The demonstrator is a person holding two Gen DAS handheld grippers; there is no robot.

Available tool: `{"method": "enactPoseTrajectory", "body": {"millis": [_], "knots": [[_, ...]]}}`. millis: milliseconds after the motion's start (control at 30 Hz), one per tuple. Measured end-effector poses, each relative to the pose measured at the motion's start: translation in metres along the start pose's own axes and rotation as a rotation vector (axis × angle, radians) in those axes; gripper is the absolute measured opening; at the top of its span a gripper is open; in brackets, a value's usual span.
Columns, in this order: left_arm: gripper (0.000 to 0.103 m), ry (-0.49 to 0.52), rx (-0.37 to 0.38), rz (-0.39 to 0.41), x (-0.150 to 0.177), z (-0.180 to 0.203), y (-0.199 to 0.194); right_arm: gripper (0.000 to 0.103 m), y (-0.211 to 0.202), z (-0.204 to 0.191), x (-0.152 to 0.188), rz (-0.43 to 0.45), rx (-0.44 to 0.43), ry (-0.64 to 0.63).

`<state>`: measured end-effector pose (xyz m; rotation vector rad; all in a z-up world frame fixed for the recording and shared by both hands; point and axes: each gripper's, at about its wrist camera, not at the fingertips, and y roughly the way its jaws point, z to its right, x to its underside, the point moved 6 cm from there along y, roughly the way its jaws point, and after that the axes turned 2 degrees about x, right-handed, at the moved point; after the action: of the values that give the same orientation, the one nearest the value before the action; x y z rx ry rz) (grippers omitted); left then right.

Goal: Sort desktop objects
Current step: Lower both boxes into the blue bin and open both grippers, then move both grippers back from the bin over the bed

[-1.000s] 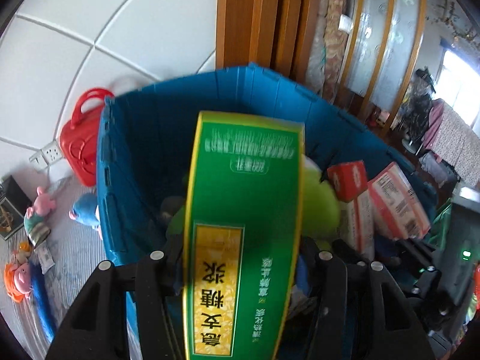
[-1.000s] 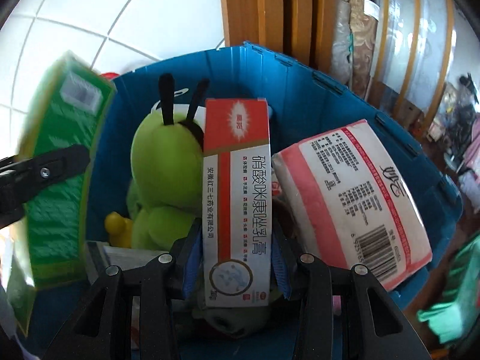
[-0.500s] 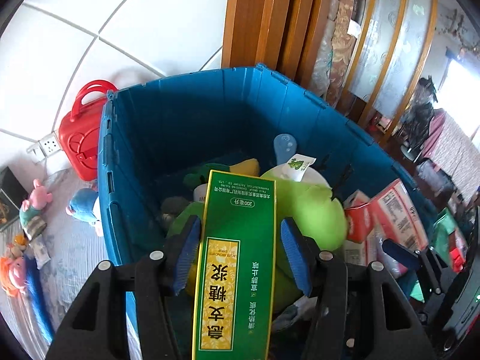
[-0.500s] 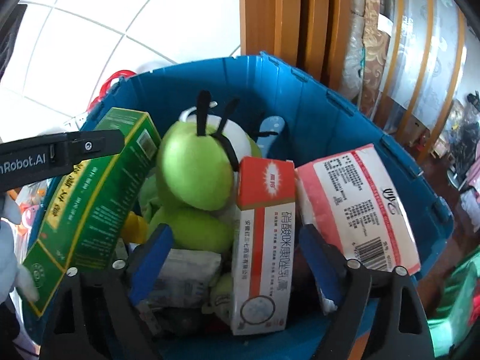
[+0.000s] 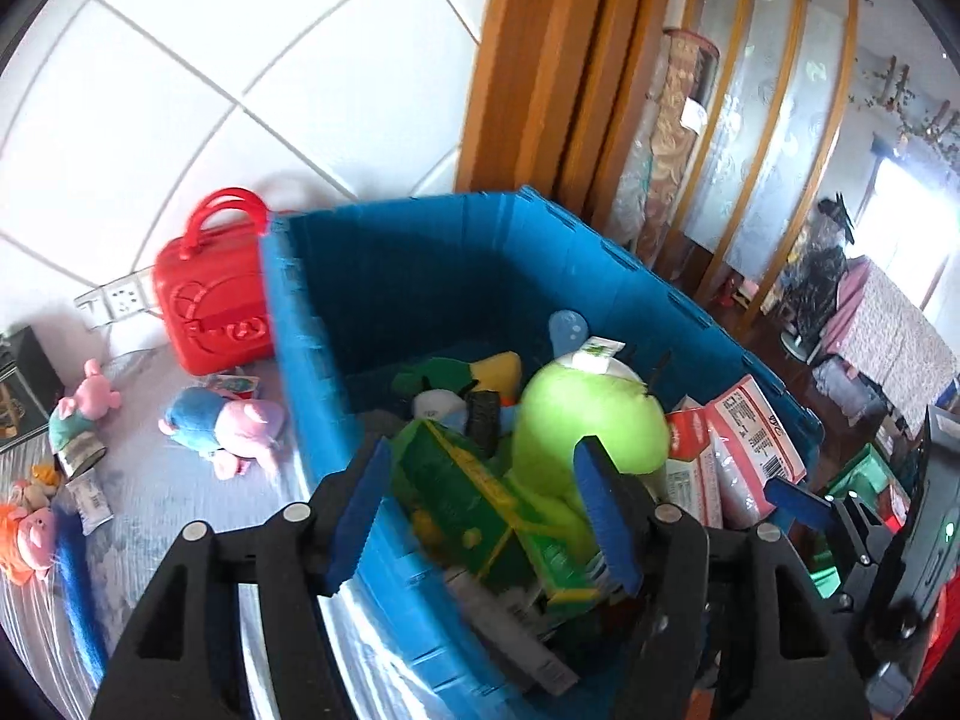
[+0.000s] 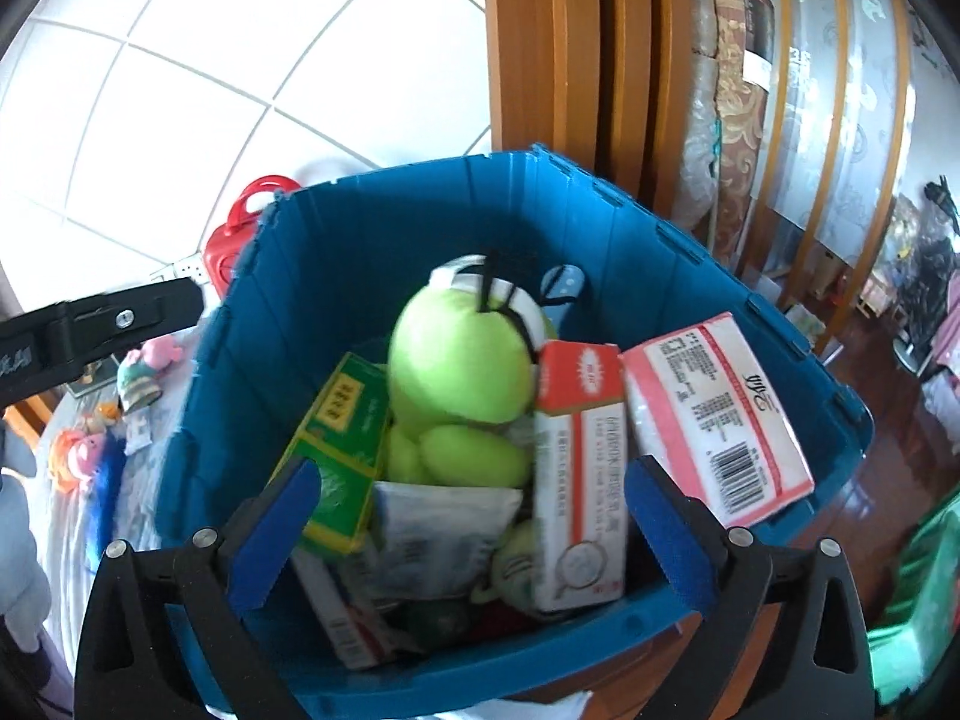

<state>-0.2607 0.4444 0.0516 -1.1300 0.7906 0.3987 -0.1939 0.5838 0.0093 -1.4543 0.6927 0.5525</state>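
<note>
Both the left gripper [image 5: 480, 516] and right gripper [image 6: 468, 525] hang spread and empty, and the red-and-white box [image 6: 579, 474] leaning upright in the crowded blue bin [image 6: 336, 228] could topple if nudged.

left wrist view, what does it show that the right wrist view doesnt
Only the left wrist view shows the blue and pink plush toy lying on the table beside the bin, and the whole red case.

Only the right wrist view shows the grey pouch under the green plush toy, and the full front of the red and white box.

Both show the blue bin, the green box and the pink packet, with each gripper open.
</note>
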Motion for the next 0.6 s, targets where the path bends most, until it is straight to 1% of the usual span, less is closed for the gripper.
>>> {"method": "enactPoseTrajectory", "body": {"millis": [67, 167, 333, 533, 600], "knots": [[0.064, -0.005, -0.027, 0.019, 0.005, -0.020, -0.015, 0.103, -0.004, -0.017, -0.002, 0.009, -0.007, -0.003], [0.064, 0.000, -0.095, 0.036, 0.019, -0.057, -0.038, 0.103, -0.006, -0.042, -0.001, 0.006, -0.031, -0.005], [0.064, -0.033, -0.155, 0.047, 0.045, -0.123, -0.076, 0.103, -0.007, -0.096, 0.000, -0.004, -0.033, -0.036], [0.064, -0.066, -0.212, 0.078, 0.076, -0.196, -0.122, 0.103, -0.037, -0.184, 0.003, 0.058, -0.081, -0.122], [0.064, -0.087, -0.227, 0.082, 0.088, -0.222, -0.136, 0.103, -0.048, -0.223, 0.008, 0.083, -0.110, -0.164]]}}
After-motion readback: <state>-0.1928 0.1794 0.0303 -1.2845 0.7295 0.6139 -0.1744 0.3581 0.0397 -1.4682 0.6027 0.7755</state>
